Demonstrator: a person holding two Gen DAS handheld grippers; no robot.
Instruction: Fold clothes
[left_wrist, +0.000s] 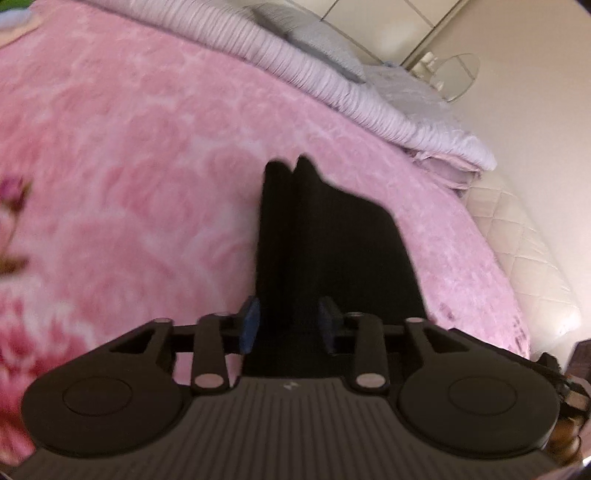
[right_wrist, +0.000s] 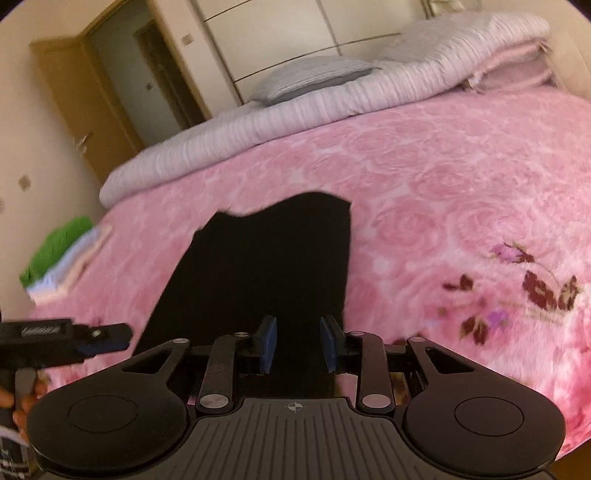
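Now the black garment (left_wrist: 325, 240) (right_wrist: 266, 266) lies between both grippers' parted jaws, unclamped.

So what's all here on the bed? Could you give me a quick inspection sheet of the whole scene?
Surface: pink rose-patterned blanket spread over a bed.
Job's things: black garment lying on the blanket, in front of both grippers.
Clutter: small stack of clothes, green on top, at the blanket's edge; folded pale quilt and grey pillow at the far side.
Grippers: left gripper and right gripper both open, blue pads apart, the garment showing between them; whether they touch it cannot be told.
Cables: nothing seen.
Surroundings: wooden door, white wardrobe, cream walls.
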